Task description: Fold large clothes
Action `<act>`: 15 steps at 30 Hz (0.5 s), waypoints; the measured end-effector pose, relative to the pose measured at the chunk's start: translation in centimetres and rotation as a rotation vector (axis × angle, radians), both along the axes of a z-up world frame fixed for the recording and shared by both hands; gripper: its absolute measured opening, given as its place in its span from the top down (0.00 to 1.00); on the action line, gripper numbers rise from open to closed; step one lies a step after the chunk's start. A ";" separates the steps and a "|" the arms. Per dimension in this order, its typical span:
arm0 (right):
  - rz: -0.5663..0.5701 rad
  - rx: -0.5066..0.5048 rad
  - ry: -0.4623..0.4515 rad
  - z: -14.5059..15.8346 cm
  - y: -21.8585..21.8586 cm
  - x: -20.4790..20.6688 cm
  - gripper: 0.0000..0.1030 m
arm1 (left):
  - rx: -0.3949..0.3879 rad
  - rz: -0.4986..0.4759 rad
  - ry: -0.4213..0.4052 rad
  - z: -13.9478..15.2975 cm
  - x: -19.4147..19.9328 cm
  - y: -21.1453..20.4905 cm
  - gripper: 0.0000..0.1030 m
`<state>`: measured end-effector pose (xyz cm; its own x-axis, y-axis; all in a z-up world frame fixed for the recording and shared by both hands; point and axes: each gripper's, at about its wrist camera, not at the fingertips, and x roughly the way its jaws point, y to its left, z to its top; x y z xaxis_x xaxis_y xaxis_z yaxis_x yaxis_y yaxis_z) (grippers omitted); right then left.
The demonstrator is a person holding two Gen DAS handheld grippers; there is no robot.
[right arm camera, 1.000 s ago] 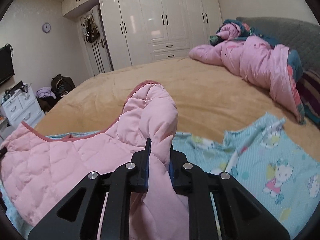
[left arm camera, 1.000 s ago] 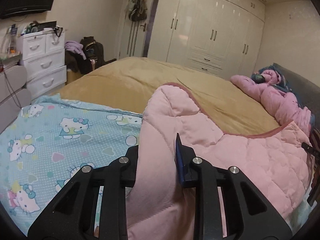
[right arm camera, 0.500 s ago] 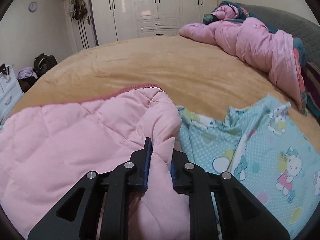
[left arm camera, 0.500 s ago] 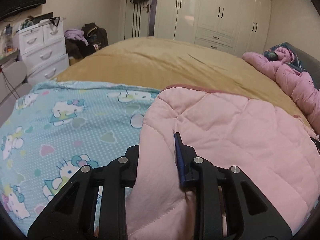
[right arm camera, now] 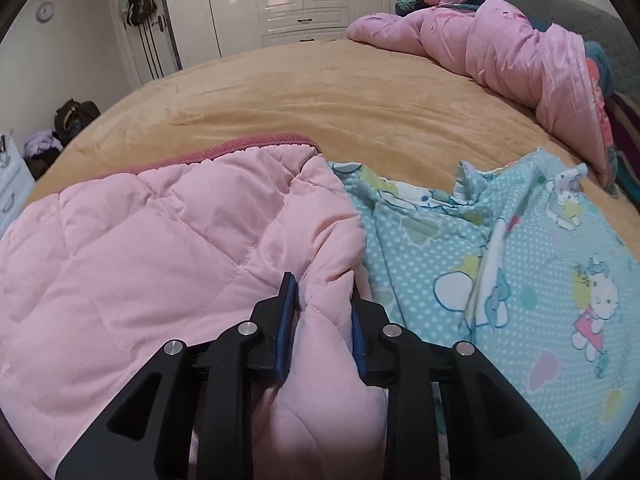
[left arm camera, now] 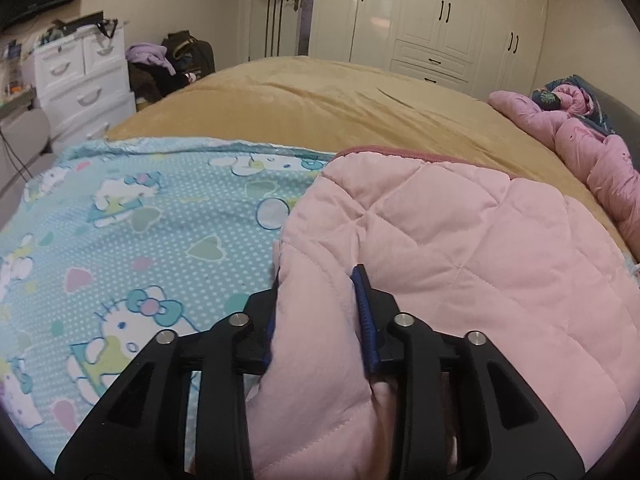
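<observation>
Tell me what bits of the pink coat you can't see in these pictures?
- Left wrist view: the pink coat runs under the left gripper and off the bottom edge.
- Right wrist view: the right gripper, jaws opening, hides the fold between them.
- Sleeves, front: out of sight underneath.

Plain pink quilted garment (left arm camera: 460, 232), cartoon-cat turquoise sheet (left arm camera: 132, 216)

We saw a wide bed (left arm camera: 340, 92) covered by a tan blanket (right arm camera: 320, 100). On its near part lay a light blue cartoon-cat sheet (left arm camera: 120, 208), spread flat at the left and rumpled at the right. A pink quilted garment (right arm camera: 160, 232) rested on that sheet, its dark pink edge toward the far side. A bunched pink comforter (right arm camera: 500, 44) lay at the far right, against the grey headboard (right arm camera: 568, 12).
</observation>
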<state>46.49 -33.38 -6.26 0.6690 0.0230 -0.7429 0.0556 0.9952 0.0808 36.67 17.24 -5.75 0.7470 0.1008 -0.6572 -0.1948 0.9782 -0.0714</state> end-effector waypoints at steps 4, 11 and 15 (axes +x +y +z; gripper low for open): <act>-0.030 0.026 0.005 1.8 -0.6 -2.0 0.51 | 0.045 0.023 -0.004 1.4 -1.0 -0.7 0.40; 0.098 0.096 -0.168 6.3 0.8 -9.5 0.22 | 0.136 -0.003 -0.067 5.2 -4.2 -3.1 0.22; 0.241 0.063 -0.189 7.0 4.2 -13.2 0.20 | 0.105 -0.044 -0.084 6.5 -6.7 -5.0 0.17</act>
<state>33.30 -29.18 0.74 0.7652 0.2395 -0.5976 -0.2033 0.9706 0.1288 30.01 12.24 0.79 0.8044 0.1310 -0.5794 -0.1488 0.9887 0.0171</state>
